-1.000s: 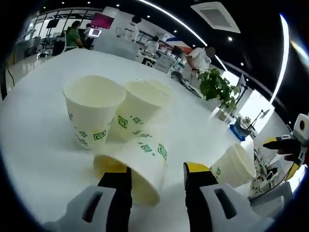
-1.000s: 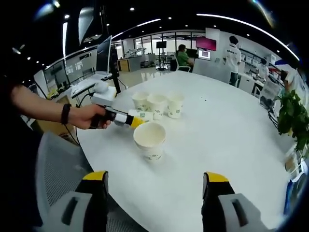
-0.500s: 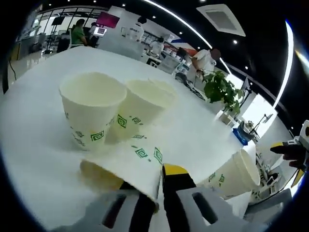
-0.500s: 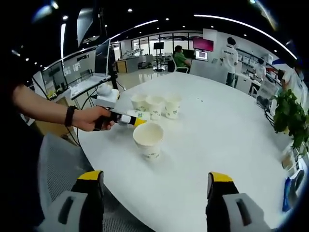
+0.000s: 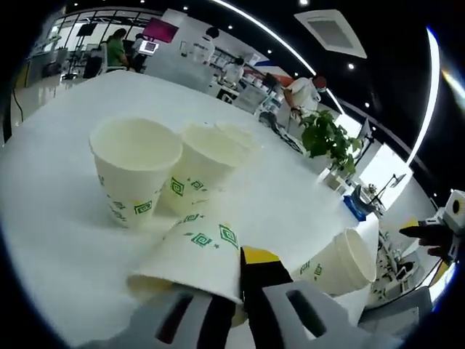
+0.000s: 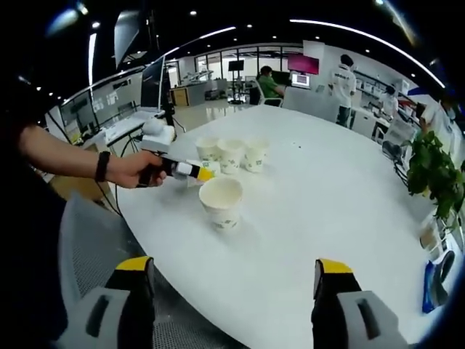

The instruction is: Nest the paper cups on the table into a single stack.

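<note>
- The tipped paper cup lies on its side at the near edge of the white table, and the left gripper has its yellow-tipped jaws drawn nearly together on the cup's wall near the rim. That pinch on the thin paper is probably how the cup gets lifted and turned upright for nesting.
- In the right gripper view the same gripper shows as a yellow-tipped tool in the person's hand, reaching in from the table's edge.
- Just behind the held cup, three upright cups stand in a close row: the nearest cup, the middle cup touching or almost touching it, and the far cup, mostly hidden behind the middle one. Mouths up, they are ready to receive another cup.
- A lone upright cup stands apart from the row, nearer the right gripper; its open mouth makes it a likely base or a likely next pick.
- The right gripper hangs low at the table's near edge with its jaws spread wide and nothing between them, seemingly waiting its turn.
- A potted plant sits at the table's far side, well clear of the cups.
</note>
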Tool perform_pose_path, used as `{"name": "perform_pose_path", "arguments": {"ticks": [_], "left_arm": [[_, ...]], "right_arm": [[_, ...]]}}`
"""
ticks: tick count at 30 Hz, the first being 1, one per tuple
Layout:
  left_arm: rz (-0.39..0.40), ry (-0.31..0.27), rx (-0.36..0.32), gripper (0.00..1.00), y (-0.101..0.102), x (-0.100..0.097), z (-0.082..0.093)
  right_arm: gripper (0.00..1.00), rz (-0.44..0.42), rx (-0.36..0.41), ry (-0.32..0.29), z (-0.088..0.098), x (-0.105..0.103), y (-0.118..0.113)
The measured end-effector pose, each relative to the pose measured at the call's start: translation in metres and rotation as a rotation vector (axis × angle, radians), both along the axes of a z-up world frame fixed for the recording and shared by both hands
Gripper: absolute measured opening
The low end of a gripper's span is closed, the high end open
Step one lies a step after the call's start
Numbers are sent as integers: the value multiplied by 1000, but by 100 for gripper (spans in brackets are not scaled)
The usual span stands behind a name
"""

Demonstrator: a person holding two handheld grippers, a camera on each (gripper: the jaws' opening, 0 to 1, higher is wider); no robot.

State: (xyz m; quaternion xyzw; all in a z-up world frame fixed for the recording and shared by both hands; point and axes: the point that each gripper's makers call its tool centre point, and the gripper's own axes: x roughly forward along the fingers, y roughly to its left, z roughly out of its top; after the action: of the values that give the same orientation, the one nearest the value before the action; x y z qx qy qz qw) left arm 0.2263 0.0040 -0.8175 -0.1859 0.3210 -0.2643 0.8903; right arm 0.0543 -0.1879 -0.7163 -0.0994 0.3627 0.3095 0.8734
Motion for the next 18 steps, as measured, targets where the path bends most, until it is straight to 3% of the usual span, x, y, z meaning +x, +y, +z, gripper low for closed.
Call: {"name": "perform_pose_path", "arguments": {"ticks": [3, 6, 8, 12, 14, 18], "left_arm": [[-53, -20, 31, 0, 1, -11, 14], [-121, -26, 66, 0, 3, -17, 17], [-177, -40, 88, 0, -1, -30, 28], [-252, -51, 119, 0, 0, -38, 30], [-293, -61, 116, 0, -3, -45, 50], [-394, -115, 204, 0, -5, -48, 59]], "right_arm": [[92, 3, -8, 0, -2, -1, -2], [92, 11, -27, 6, -5, -5, -2], [91, 15, -37, 12, -11, -5, -3], [91, 21, -39, 14, -11, -7, -2], [91, 31, -43, 12, -15, -8, -2], [91, 59, -72, 23, -23, -15, -3]]}}
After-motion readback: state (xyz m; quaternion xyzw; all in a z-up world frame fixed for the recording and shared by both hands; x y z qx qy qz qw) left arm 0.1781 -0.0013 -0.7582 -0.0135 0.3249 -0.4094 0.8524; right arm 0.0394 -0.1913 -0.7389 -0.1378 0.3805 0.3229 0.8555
